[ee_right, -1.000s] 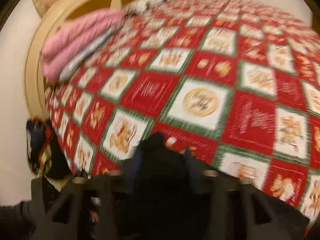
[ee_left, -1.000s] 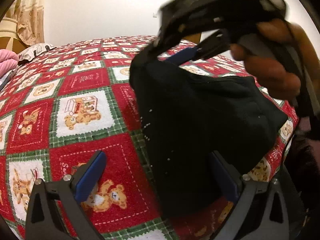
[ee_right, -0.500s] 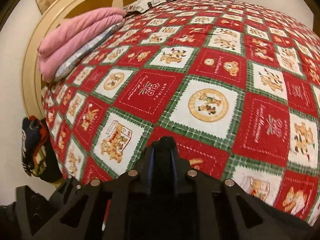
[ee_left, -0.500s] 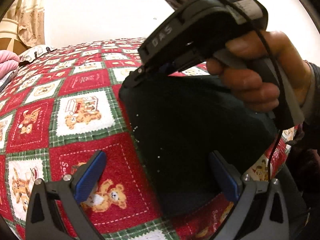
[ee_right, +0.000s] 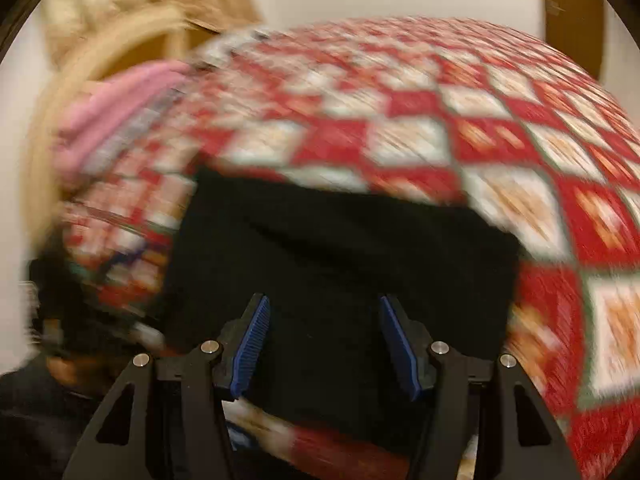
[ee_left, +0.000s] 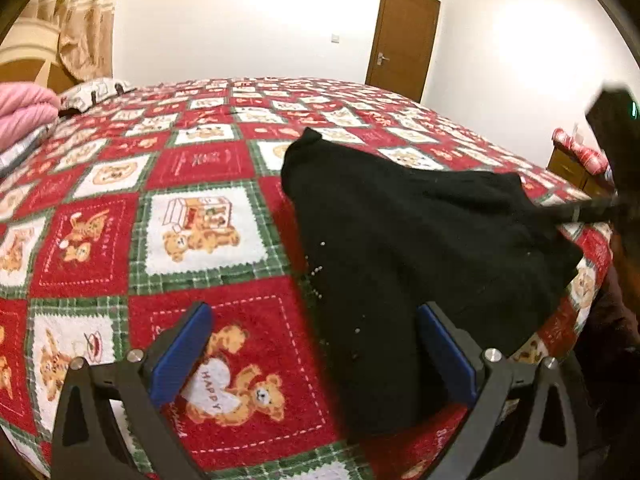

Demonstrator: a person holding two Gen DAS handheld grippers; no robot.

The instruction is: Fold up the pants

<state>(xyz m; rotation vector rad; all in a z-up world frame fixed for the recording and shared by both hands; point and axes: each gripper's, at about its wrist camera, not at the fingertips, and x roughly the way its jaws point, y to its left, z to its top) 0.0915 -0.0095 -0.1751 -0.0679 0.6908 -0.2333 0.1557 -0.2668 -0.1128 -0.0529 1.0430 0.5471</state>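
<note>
Black pants lie folded in a loose heap on the red teddy-bear bedspread, near the bed's right-hand corner. My left gripper is open just above the bedspread; the near end of the pants reaches between its blue pads and lies against the right one. In the blurred right wrist view my right gripper hovers over the pants. Its jaws are opening, the pads stand apart, and they press on nothing.
A folded pink blanket and a pillow sit at the head of the bed by the cream headboard. A brown door is in the far wall. A low cabinet stands beyond the bed's right edge.
The right gripper let go of the pants and drew back to the right, out of the middle of the left wrist view. The pants dropped onto the bedspread. The left gripper stayed put.
</note>
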